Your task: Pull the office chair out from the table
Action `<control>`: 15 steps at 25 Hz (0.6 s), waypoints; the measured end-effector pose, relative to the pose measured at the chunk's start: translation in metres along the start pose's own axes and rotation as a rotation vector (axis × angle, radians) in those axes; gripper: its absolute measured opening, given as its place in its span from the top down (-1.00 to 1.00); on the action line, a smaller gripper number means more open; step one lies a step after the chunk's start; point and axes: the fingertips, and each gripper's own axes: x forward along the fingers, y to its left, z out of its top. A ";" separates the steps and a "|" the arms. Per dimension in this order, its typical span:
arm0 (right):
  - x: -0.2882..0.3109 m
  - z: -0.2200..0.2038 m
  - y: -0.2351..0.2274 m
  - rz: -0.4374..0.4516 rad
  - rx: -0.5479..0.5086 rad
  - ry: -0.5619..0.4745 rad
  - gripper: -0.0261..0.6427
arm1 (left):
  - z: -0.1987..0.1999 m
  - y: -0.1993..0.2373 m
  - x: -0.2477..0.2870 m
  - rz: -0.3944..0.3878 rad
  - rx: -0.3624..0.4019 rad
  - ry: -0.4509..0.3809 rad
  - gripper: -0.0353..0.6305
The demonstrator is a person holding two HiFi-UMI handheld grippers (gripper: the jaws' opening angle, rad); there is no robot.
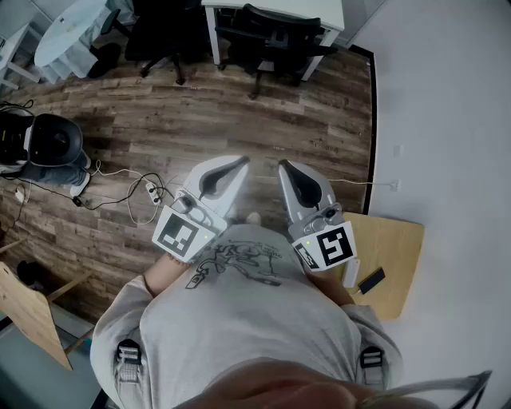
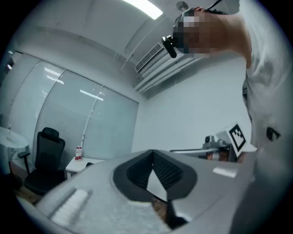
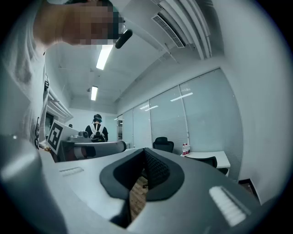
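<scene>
A black office chair (image 1: 274, 38) stands tucked under a white table (image 1: 329, 14) at the far end of the room, well ahead of both grippers. My left gripper (image 1: 234, 166) and right gripper (image 1: 287, 168) are held side by side in front of my chest, pointing level toward it. Both are shut with nothing between the jaws. In the right gripper view, past the shut jaws of the right gripper (image 3: 144, 167), the white table (image 3: 208, 155) carries bottles and a chair (image 3: 163, 144) stands beside it. The left gripper (image 2: 153, 168) sees a black chair (image 2: 46, 157) by the same table (image 2: 84, 162).
A second black chair (image 1: 158, 33) stands left of the table, near a round table (image 1: 73, 30). A black bag (image 1: 49, 144) and loose cables (image 1: 136, 193) lie on the wood floor at left. A wooden table (image 1: 395, 248) stands at my right by the white wall. A person (image 3: 97, 128) stands far off.
</scene>
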 end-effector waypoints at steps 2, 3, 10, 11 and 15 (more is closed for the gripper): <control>0.003 0.002 0.001 -0.002 0.003 0.000 0.90 | 0.002 0.004 -0.001 0.002 -0.002 0.004 0.88; 0.005 0.003 0.002 -0.003 0.004 -0.001 0.90 | 0.003 0.006 -0.002 0.003 -0.002 0.004 0.88; 0.015 0.003 0.010 -0.001 0.007 -0.007 0.90 | 0.007 0.016 -0.011 0.005 -0.003 -0.004 0.88; 0.016 0.003 0.011 -0.003 0.014 -0.011 0.90 | 0.006 0.017 -0.013 0.004 -0.005 -0.004 0.88; 0.026 0.000 0.020 -0.003 0.024 -0.015 0.90 | 0.004 0.023 -0.022 -0.003 -0.009 -0.005 0.88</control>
